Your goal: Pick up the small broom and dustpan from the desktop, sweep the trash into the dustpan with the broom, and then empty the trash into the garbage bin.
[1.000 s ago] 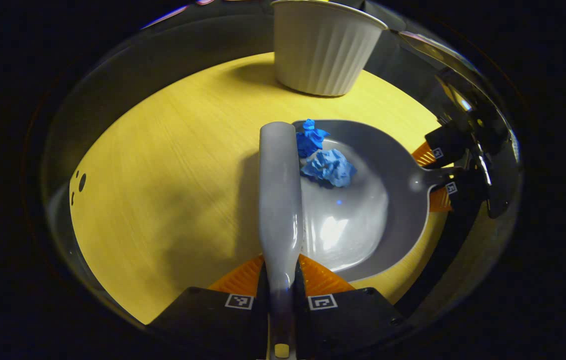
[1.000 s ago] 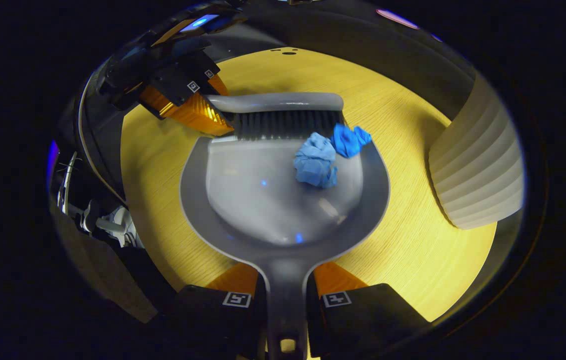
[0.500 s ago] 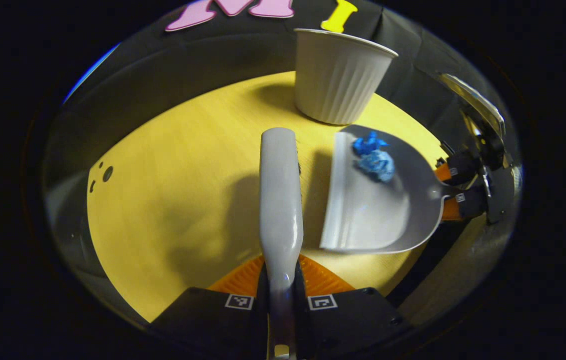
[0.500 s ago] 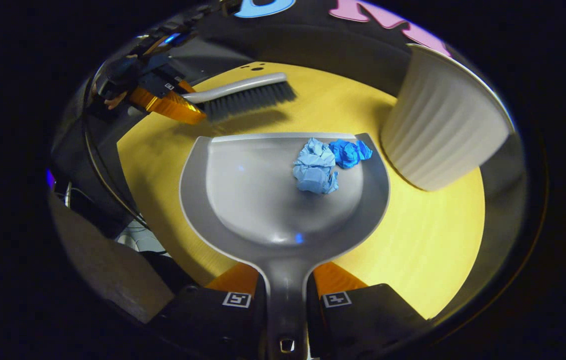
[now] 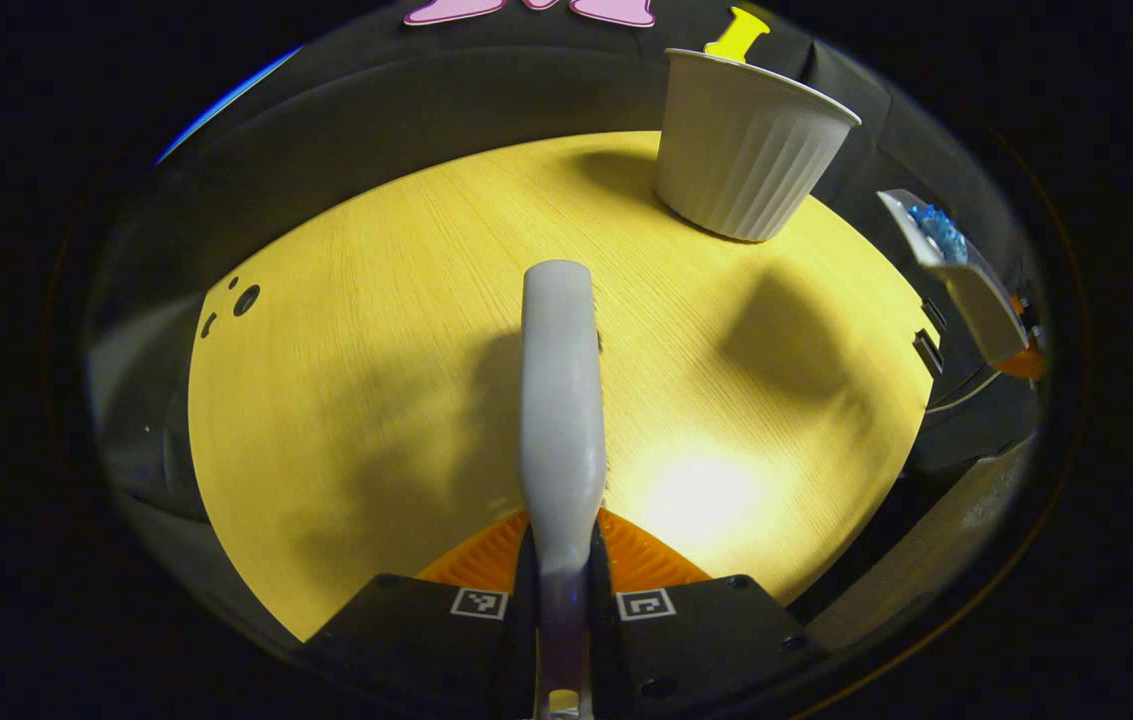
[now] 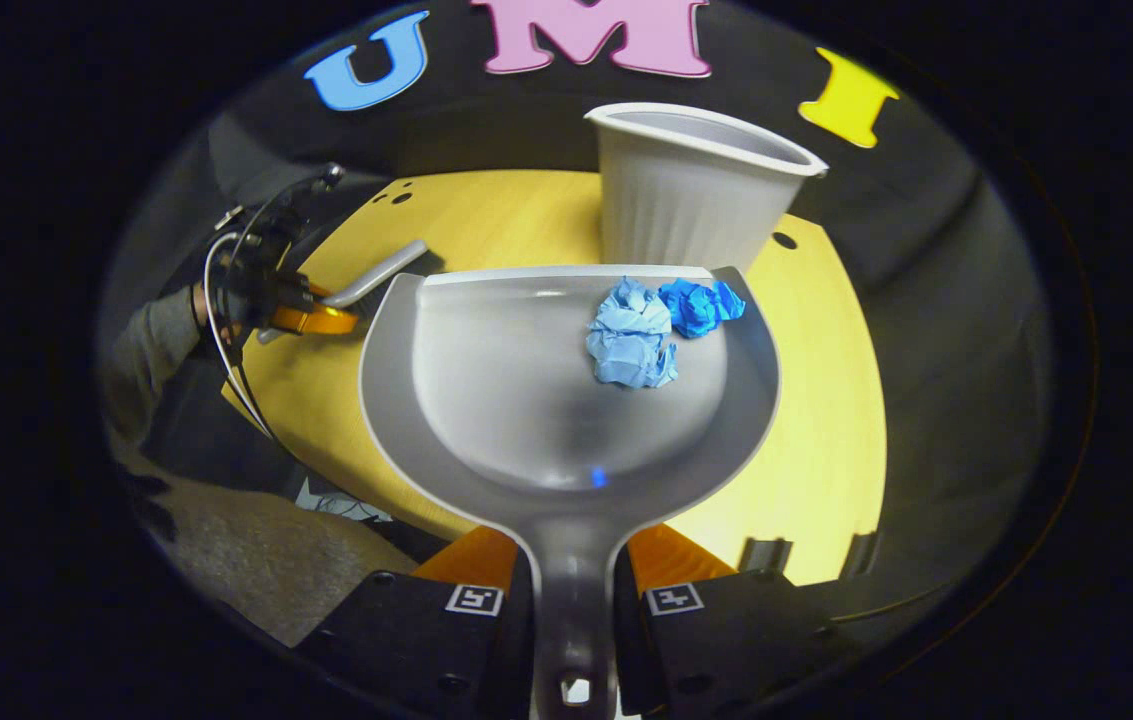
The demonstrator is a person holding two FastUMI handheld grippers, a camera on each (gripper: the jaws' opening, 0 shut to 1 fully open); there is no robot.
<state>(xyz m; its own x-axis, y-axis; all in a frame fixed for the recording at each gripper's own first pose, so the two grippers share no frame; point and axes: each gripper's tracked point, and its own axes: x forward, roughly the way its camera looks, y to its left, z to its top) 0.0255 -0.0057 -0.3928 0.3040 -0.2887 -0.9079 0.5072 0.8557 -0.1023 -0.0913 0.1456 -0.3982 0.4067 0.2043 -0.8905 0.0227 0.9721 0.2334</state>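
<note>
Now we see the right gripper (image 6: 572, 600) clamped with both fingers on the handle of the gray dustpan (image 6: 486, 400), which is held up off the round yellow tabletop (image 6: 826, 420). Two crumpled paper wads lie touching each other in the pan near its front lip: a light blue paper ball (image 6: 630, 345) and a darker blue paper ball (image 6: 701, 303) to its right. Just beyond the pan's lip stands the white ribbed garbage bin (image 6: 686, 200), upright near the far edge of the table.

Our left gripper (image 5: 562, 590) is closed on the handle of the small gray broom (image 5: 560, 400), which points forward above the middle of the tabletop (image 5: 376, 330); we cannot see its bristles from this side. In the left gripper view the bin (image 5: 741, 160) sits at the table's far right edge, and the dustpan (image 5: 966, 280) shows edge-on past the right edge, with a bit of blue paper in it.

In the right gripper view the broom (image 6: 381, 275) and a gray sleeve (image 6: 141, 340) are at the table's left edge.
</note>
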